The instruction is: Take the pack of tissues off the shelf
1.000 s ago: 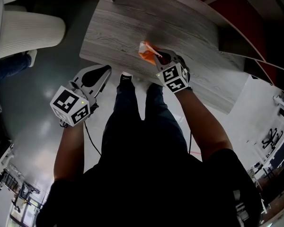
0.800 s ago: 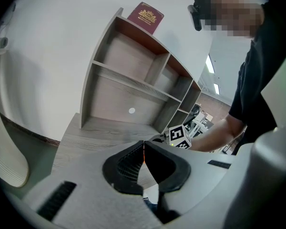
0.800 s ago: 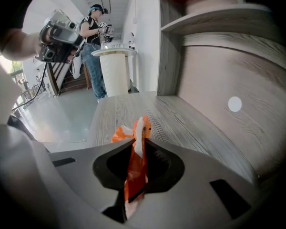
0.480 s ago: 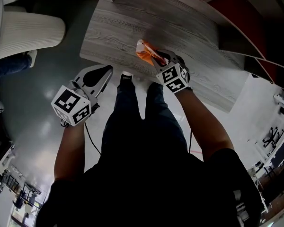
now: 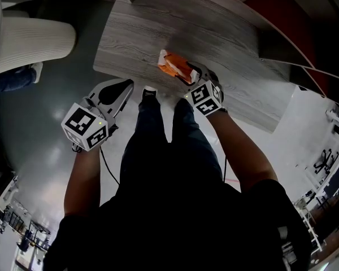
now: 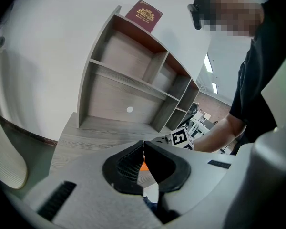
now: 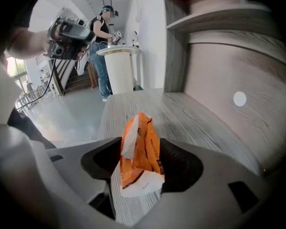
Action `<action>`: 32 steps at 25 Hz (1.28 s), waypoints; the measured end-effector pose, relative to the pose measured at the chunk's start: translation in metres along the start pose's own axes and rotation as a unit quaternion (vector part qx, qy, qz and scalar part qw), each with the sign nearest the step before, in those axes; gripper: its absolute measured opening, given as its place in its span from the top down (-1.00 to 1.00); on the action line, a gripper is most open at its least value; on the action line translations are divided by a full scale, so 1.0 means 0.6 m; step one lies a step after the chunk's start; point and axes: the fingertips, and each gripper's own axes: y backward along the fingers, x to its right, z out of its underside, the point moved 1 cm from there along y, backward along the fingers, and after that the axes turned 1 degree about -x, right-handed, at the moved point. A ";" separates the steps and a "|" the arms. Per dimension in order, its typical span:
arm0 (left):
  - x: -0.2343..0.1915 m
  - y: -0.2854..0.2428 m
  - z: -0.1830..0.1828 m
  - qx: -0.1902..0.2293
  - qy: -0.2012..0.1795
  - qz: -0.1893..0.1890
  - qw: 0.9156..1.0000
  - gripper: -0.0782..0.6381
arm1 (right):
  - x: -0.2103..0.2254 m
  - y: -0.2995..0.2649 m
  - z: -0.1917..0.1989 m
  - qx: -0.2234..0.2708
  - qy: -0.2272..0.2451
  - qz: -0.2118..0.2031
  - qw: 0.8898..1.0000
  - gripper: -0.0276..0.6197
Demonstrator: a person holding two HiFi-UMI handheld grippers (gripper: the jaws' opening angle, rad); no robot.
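Orange pack of tissues (image 7: pixel 139 149) on desk (image 7: pixel 186 120) between just-opened right tongs (image 7: pixel 140 168)

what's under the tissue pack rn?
Grey wood-grain tabletop: the orange tissue pack stands on it between the fingers of the right gripper, which have just been opening and sit apart around it. The patch directly beneath is covered by the pack itself.

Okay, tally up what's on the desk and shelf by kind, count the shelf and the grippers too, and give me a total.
Tissue pack: 1
Red booklet: 1
Shelf: 1
Grippers: 2 (left gripper shut; right gripper, fingers have just been opening, tissue pack between them)
Total: 5
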 end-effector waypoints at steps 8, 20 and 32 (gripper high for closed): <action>0.000 -0.005 0.006 -0.007 -0.002 0.006 1.000 0.73 | -0.007 0.008 0.011 0.003 0.004 -0.003 1.000 0.10; 0.003 -0.005 -0.001 -0.008 -0.017 0.004 1.000 0.73 | -0.021 0.025 -0.002 0.033 0.007 -0.003 0.999 0.10; 0.034 0.021 -0.070 0.011 -0.054 0.006 0.998 0.73 | 0.027 0.103 -0.068 0.074 0.011 0.042 0.996 0.10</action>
